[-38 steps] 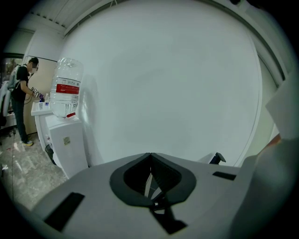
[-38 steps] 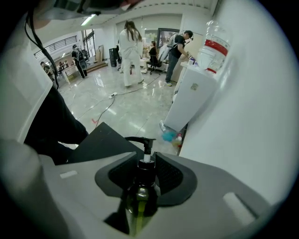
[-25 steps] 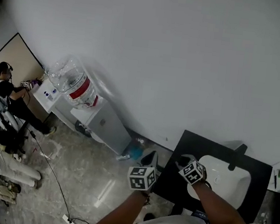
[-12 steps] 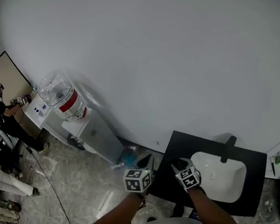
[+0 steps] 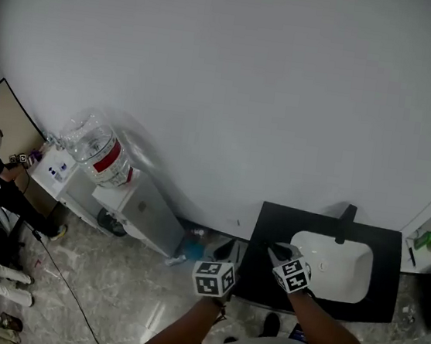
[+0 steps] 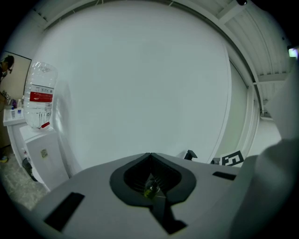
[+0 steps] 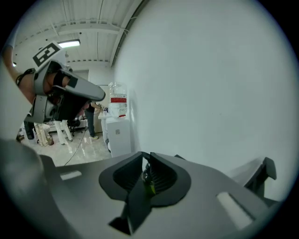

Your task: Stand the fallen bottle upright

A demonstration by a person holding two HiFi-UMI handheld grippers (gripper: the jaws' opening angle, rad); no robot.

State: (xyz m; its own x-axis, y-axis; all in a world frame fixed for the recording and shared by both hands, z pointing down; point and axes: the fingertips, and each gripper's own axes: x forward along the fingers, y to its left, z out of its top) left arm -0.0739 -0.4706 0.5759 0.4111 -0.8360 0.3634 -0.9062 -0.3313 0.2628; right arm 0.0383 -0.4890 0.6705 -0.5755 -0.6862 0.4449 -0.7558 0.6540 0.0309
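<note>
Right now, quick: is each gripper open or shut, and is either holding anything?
Left gripper: shut, holding nothing.
Right gripper: jaws closing, slightly apart, nothing between them.

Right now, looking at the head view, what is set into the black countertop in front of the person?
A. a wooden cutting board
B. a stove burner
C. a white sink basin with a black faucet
C: a white sink basin is sunk into the black countertop, and a black faucet stands at its far edge by the wall.
</note>
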